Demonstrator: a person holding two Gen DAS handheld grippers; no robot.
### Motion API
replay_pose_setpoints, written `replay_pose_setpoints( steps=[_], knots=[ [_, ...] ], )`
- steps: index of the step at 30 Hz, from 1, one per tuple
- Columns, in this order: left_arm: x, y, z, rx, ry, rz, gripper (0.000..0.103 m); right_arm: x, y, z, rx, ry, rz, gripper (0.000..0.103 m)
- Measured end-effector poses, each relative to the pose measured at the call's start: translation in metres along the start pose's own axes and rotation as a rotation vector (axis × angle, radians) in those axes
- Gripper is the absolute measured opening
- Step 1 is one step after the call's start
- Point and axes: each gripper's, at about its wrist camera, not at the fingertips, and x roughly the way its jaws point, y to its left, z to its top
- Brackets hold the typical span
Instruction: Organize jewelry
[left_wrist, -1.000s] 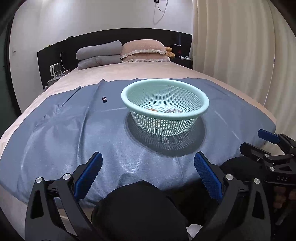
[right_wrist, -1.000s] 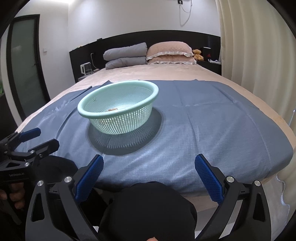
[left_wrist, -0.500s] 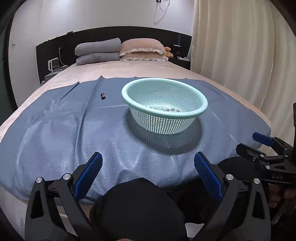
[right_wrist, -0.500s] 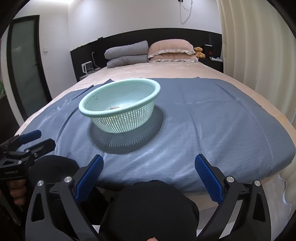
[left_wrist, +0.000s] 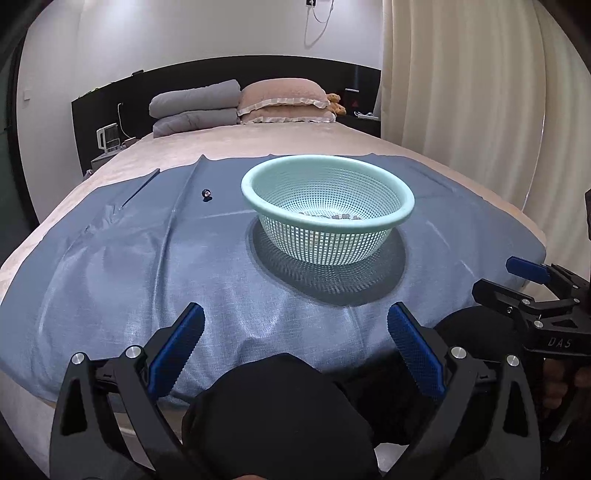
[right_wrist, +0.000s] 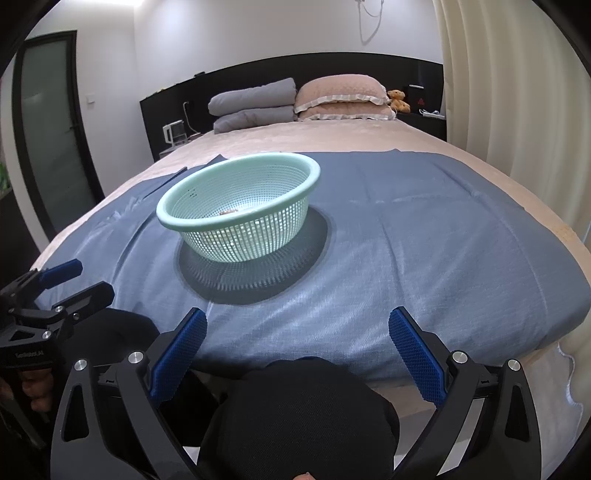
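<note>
A mint green mesh basket (left_wrist: 327, 206) stands on a blue cloth (left_wrist: 147, 266) spread over the bed; it also shows in the right wrist view (right_wrist: 240, 206). Small beaded jewelry (left_wrist: 334, 216) lies in its bottom, seen as a brownish piece in the right wrist view (right_wrist: 228, 212). A small dark ring-like piece (left_wrist: 206, 193) lies on the cloth left of the basket. My left gripper (left_wrist: 295, 350) is open and empty at the bed's near edge. My right gripper (right_wrist: 297, 350) is open and empty, to the right of the left one.
Grey and pink pillows (left_wrist: 240, 103) lie at the black headboard. A cream curtain (left_wrist: 480, 92) hangs along the right. A nightstand with a small appliance (left_wrist: 107, 138) stands at the far left. A dark door (right_wrist: 48, 147) is on the left wall.
Both grippers have drawn back and lowered slightly, so the basket appears a little farther. Both stay open and empty.
</note>
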Motion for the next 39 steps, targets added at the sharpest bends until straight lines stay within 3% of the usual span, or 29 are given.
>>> replay_pose_setpoints(
  steps=[28, 33, 39],
  knots=[
    [-0.002, -0.005, -0.002, 0.03, -0.001, -0.004, 0.097, 0.004, 0.0, -0.001, 0.009, 0.032, 0.024, 0.095],
    [-0.003, -0.009, -0.002, 0.041, -0.007, 0.047, 0.097, 0.004, 0.0, -0.001, 0.01, 0.033, 0.025, 0.095],
    [-0.004, -0.011, -0.003, 0.046, -0.007, 0.039, 0.097, 0.004, 0.001, -0.001, 0.01, 0.034, 0.026, 0.095]
  ],
)
